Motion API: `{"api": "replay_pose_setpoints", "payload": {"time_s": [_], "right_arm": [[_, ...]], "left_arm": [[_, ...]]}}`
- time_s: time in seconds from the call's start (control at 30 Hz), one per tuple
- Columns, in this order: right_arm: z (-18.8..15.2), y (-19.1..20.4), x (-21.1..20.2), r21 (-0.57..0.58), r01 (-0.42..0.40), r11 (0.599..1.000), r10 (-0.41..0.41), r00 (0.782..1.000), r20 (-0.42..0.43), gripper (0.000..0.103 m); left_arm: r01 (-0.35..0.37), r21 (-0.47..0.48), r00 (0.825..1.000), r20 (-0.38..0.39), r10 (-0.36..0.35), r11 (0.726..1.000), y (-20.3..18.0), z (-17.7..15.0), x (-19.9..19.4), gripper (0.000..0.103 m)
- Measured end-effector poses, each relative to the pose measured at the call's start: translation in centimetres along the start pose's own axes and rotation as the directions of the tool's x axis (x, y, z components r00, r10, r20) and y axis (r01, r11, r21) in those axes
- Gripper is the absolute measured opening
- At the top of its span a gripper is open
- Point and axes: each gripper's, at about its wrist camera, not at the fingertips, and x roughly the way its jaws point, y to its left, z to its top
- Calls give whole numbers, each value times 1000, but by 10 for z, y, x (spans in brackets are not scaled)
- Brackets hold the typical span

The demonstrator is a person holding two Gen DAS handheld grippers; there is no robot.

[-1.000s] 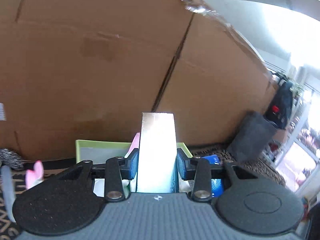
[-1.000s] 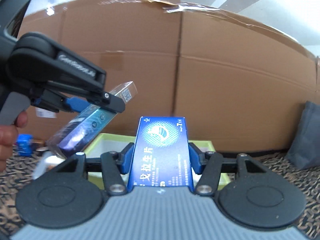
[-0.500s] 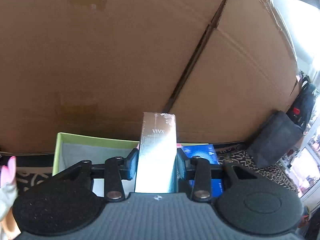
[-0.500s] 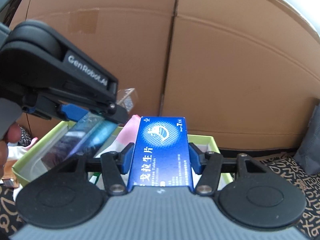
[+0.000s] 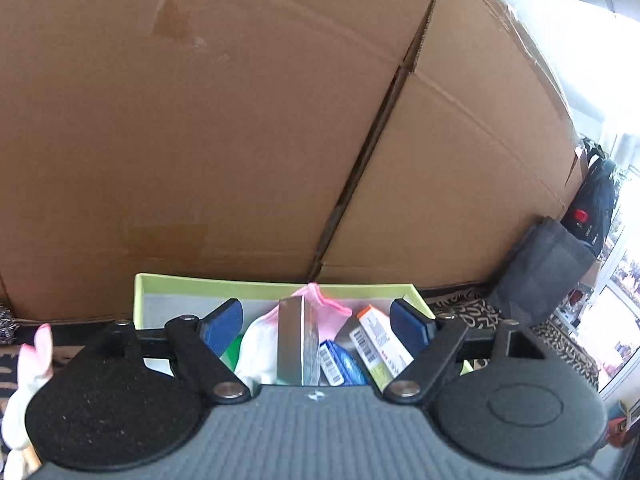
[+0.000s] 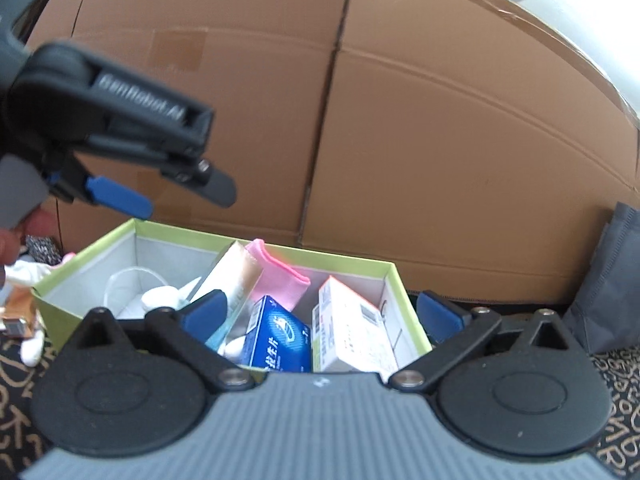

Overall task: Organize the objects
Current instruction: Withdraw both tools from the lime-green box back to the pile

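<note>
A lime-green storage box (image 6: 352,261) (image 5: 224,282) stands against a cardboard wall. In it lie a silver carton (image 5: 296,340) (image 6: 228,280), a blue tablet box (image 6: 280,340) (image 5: 340,364), a white medicine box (image 6: 352,328) (image 5: 380,340) and a pink-and-white sock (image 6: 280,276) (image 5: 320,304). My left gripper (image 5: 318,320) is open and empty above the box; it also shows in the right wrist view (image 6: 180,196). My right gripper (image 6: 324,312) is open and empty over the box.
Large cardboard boxes (image 6: 400,140) form the wall behind. A dark grey bag (image 6: 612,280) stands at the right. A white-and-pink plush toy (image 5: 28,380) lies left of the box. The floor is a dark patterned mat (image 6: 616,380).
Both grippers have opened. The silver carton left my left gripper and the blue tablet box left my right gripper; both now lie in the green box.
</note>
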Motion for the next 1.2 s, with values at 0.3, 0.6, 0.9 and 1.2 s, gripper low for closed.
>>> {"api": "replay_pose_setpoints", "payload": {"time_s": [0.3,0.6,0.9,1.2], "right_arm": [[12,4,-36,116,-102,988,99,995,27,103],[-4,34,-79,153,-174,973,177,984,-9,103],[-27,95,-82,162,-294,942,311,946,-95,103],[-42,152,-75,156,-401,903,426,884,-192,103]], "left_arm": [[-75,65,996,53,72,995,-8,-13,-52,87],[-92,41,993,77,89,995,26,-45,-117,87],[-246,-21,969,37,246,969,93,-95,-165,87],[-322,-144,947,-43,319,936,161,-120,-177,87]]}}
